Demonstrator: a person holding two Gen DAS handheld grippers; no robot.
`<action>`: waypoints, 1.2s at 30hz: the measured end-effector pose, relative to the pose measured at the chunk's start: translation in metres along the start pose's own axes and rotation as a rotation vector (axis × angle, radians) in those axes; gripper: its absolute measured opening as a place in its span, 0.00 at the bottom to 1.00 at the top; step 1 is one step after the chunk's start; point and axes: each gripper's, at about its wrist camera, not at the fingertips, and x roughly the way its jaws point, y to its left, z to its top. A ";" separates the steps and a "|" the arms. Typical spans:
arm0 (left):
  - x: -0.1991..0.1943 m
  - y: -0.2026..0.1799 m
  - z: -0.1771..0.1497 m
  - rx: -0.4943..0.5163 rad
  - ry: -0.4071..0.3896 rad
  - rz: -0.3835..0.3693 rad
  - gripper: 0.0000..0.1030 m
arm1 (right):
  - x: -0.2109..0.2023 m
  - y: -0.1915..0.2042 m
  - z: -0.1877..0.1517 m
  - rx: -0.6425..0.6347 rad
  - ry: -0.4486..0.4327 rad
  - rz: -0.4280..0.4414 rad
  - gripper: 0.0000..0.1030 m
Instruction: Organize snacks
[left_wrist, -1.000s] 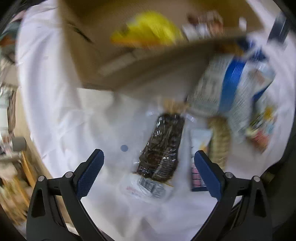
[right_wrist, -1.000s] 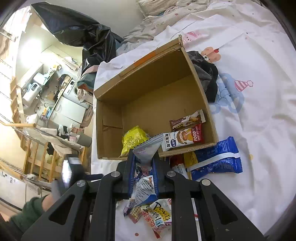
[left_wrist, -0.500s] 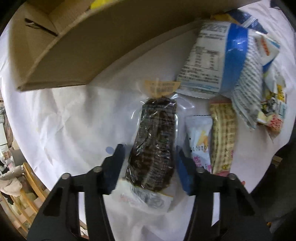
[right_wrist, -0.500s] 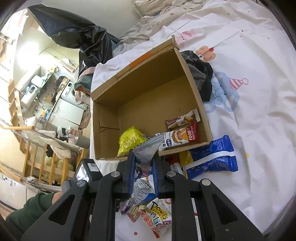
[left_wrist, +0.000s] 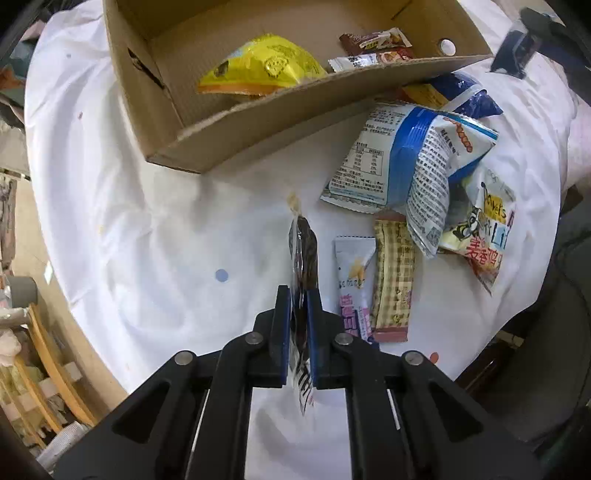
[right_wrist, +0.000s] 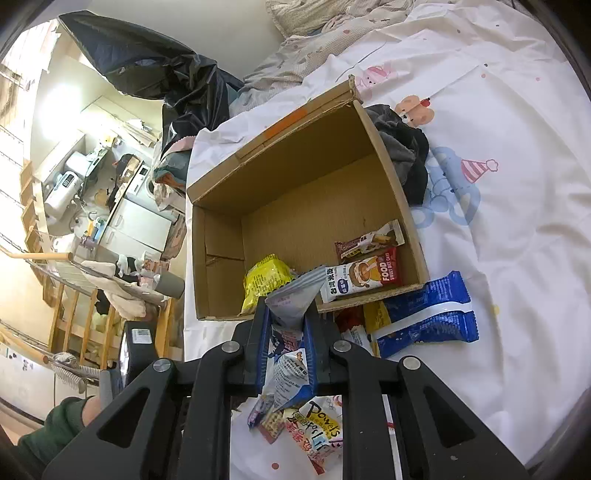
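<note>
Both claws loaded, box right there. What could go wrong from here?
1. The left claw pinches the dark snack edge-on through slick clear wrap, so it may slip out on the way to the box.
2. The right claw grips a crumpled pack by its middle; the loose ends could snag the box's near wall.
3. Both loads head for the same near corner, where three snacks already lie; the claws could collide.

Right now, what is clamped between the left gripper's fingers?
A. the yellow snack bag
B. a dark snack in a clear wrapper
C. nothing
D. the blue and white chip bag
B: in the left wrist view the left gripper is shut on the dark snack in a clear wrapper, which hangs edge-on above the white sheet; the yellow snack bag lies in the cardboard box.
</note>
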 end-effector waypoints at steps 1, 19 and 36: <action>0.005 0.000 0.000 -0.003 0.019 -0.010 0.10 | 0.000 0.000 0.000 -0.004 0.000 -0.003 0.17; -0.096 0.028 -0.010 -0.164 -0.305 -0.028 0.09 | -0.005 0.006 0.016 -0.015 -0.041 -0.002 0.17; -0.106 0.054 0.077 -0.297 -0.616 0.111 0.09 | 0.030 -0.019 0.049 -0.029 0.000 -0.158 0.17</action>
